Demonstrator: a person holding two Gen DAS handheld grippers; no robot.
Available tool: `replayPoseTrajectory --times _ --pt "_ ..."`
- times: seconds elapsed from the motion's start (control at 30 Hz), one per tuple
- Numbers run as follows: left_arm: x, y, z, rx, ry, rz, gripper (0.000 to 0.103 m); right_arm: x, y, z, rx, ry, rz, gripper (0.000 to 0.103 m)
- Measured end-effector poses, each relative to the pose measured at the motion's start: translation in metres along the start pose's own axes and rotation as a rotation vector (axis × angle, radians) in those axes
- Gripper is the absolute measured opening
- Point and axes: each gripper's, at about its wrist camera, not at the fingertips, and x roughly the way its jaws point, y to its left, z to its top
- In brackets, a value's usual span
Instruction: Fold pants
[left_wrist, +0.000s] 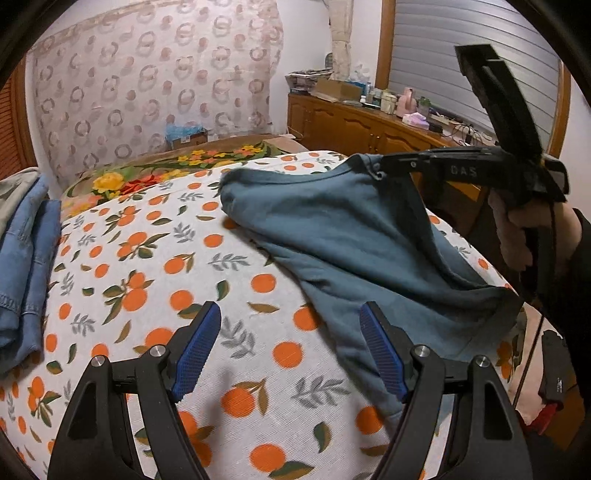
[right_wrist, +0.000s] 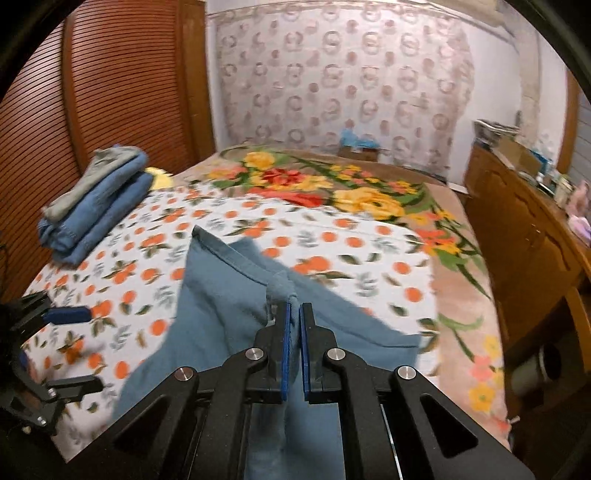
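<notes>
On the far left of the bed, seen from the left wrist camera, a stack of folded jeans (left_wrist: 26, 266) rests on the orange-print sheet (left_wrist: 155, 266), well apart from the work. Left gripper (left_wrist: 290, 350): jaws wide apart, blue pads (left_wrist: 194, 354) bare, nothing between them. It hovers over the sheet, pointing down at a slant. Its right finger sits just at the near edge of the teal pants (left_wrist: 354, 251); contact cannot be judged.

Pants lie crumpled on the right half of the sheet, one corner lifted off the bed toward the upper right. That corner is pinched in the right gripper (left_wrist: 380, 170), which comes in from the right edge and points left. A hand (left_wrist: 524, 236) in a dark sleeve grasps its handle.

From the right wrist camera: right gripper (right_wrist: 294, 314) clamped on a bunched fold of the pants (right_wrist: 221, 295), pads nearly together with teal cloth pressed between them. Cloth drapes down and away on both sides of the fingers. Left gripper (right_wrist: 70, 314) shows at the left edge, over the sheet (right_wrist: 332, 243).

Beyond the sheet, a flowered blanket (right_wrist: 332, 184). A small cardboard box (left_wrist: 186, 138) near the wall holds blue material; its kind cannot be made out. A wooden dresser (left_wrist: 351, 122) at right carries clutter.
</notes>
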Motion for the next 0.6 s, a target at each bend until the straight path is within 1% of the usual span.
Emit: replayPoseTrajectory --times 0.17,0.27,0.33,0.37,0.43,0.5,0.57,0.6 --pt "0.009 -0.003 -0.001 0.001 0.024 -0.008 0.078 0.009 -0.018 -0.003 0.048 0.028 -0.047 0.005" --pt "0.015 -0.004 -0.002 0.002 0.041 -0.007 0.078 0.013 -0.021 -0.005 0.058 0.030 -0.044 0.005" --pt "0.019 -0.005 -0.002 0.005 0.053 -0.007 0.078 0.014 -0.025 -0.006 0.072 0.031 -0.060 0.016" --pt "0.021 -0.006 -0.002 0.009 0.060 -0.005 0.078 0.015 -0.025 -0.006 0.076 0.030 -0.076 0.024" --pt "0.025 -0.008 0.000 0.020 0.070 -0.003 0.078 0.018 -0.027 -0.005 0.086 0.034 -0.116 0.035" --pt "0.028 -0.010 0.000 0.024 0.075 0.006 0.078 0.018 -0.032 -0.005 0.112 0.035 -0.103 0.035" --pt "0.031 -0.010 0.000 0.024 0.081 0.009 0.078 0.020 -0.036 -0.007 0.141 0.047 -0.054 0.035" --pt "0.033 -0.010 -0.001 0.022 0.086 0.009 0.078 0.020 -0.036 -0.008 0.138 0.052 -0.044 0.035"
